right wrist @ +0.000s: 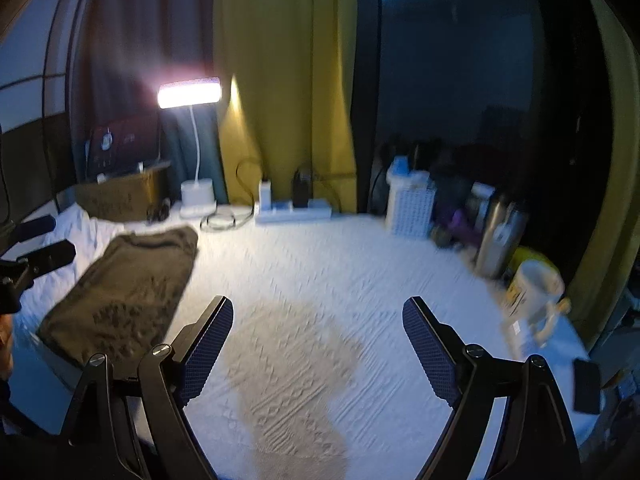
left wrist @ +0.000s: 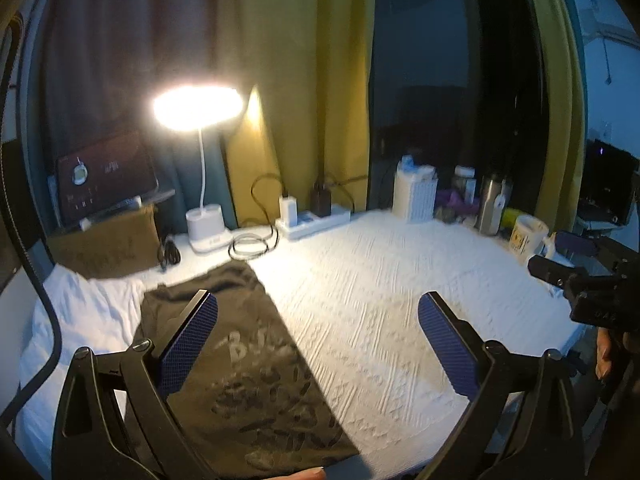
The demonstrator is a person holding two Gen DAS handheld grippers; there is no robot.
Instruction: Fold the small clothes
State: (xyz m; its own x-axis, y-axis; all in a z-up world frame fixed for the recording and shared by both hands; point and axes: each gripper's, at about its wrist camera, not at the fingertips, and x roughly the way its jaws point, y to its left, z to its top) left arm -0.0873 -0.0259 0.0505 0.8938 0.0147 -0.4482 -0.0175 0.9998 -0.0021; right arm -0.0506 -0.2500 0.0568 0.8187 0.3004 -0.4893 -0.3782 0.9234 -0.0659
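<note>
Looking through left wrist view, we see left gripper [left wrist: 318, 338] spread wide, empty, above folded dark T-shirt [left wrist: 256, 376] on white textured tablecloth [left wrist: 380, 280].

Right wrist view: right gripper [right wrist: 318, 346] likewise released, empty; T-shirt lies far left. We judge mug [right wrist: 534, 300] near edge risks knock from careless swing.

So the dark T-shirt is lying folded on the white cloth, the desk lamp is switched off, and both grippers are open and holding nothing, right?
Not quite: the desk lamp is switched on, glowing brightly in the left wrist view. The rest holds: the dark T-shirt lies folded on the white cloth, and the left gripper and right gripper are both open and empty.
</note>
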